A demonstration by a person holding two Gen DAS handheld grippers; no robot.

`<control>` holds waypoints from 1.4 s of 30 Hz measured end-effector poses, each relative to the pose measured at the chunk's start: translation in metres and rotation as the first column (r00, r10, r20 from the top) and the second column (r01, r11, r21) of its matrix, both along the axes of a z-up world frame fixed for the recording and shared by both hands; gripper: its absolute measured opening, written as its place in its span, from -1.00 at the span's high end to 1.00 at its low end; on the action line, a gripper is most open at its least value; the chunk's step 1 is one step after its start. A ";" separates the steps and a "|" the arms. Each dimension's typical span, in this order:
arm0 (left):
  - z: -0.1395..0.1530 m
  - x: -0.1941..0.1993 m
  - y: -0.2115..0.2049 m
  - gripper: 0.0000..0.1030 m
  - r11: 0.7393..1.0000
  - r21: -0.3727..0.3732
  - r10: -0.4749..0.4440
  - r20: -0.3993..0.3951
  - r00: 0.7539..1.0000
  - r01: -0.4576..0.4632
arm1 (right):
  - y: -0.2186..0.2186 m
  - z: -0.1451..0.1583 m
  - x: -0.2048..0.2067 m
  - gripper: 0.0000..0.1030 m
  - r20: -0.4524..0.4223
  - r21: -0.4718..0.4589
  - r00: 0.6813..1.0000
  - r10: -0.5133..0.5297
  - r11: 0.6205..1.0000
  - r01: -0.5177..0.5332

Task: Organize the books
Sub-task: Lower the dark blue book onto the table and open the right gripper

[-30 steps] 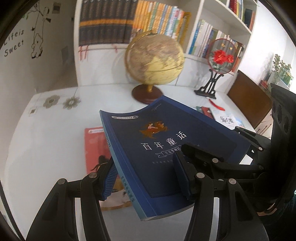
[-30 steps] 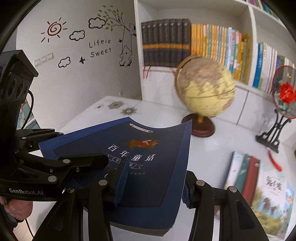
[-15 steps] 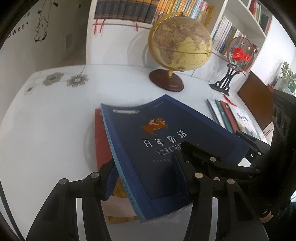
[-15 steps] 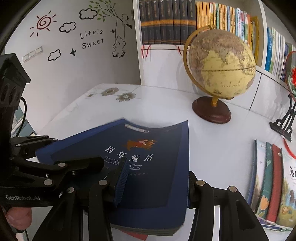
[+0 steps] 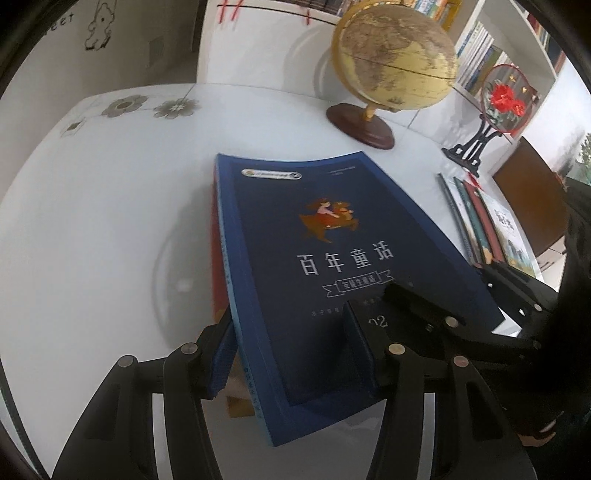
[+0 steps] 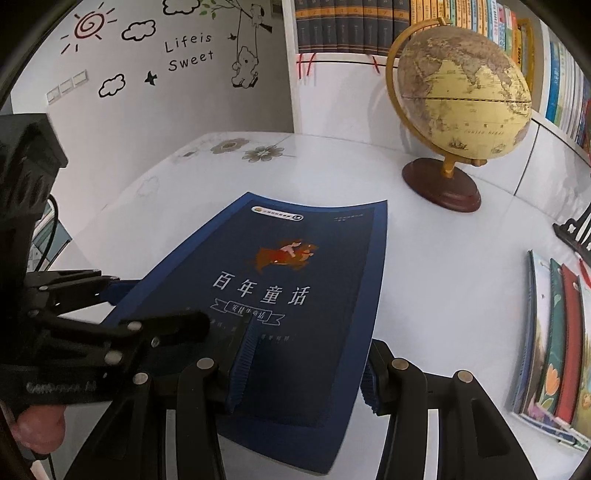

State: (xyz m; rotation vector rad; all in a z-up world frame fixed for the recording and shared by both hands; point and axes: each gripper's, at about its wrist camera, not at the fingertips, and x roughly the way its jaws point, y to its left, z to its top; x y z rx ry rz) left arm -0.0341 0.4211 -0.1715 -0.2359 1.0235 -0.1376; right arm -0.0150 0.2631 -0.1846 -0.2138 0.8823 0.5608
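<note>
A dark blue book (image 5: 332,258) with white Chinese characters lies almost flat, low over the white table (image 5: 92,221). Under it is a red book (image 5: 214,258), of which only the left edge shows. My left gripper (image 5: 291,354) is shut on the blue book's near left corner, one finger on the cover and one under the spine. My right gripper (image 6: 306,373) is shut on the same blue book (image 6: 295,295) at its near right edge. The two grippers sit side by side. I cannot tell whether the blue book touches the red one.
A yellow globe (image 6: 458,92) on a brown base stands behind the book. A row of picture books (image 6: 554,350) lies on the table to the right. A round fan ornament (image 5: 502,99) and filled bookshelves (image 6: 351,22) are at the back. A thumb (image 6: 37,424) shows lower left.
Both grippers have come down together with the blue book. It hung tilted above the table and now lies nearly flat over the red book, hiding most of it.
</note>
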 end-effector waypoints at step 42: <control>0.052 -0.009 -0.056 -0.13 0.999 -0.013 0.042 -0.039 0.998 -0.042 | -0.054 0.042 -0.015 0.04 -0.087 -0.027 0.994 -0.070 0.997 0.068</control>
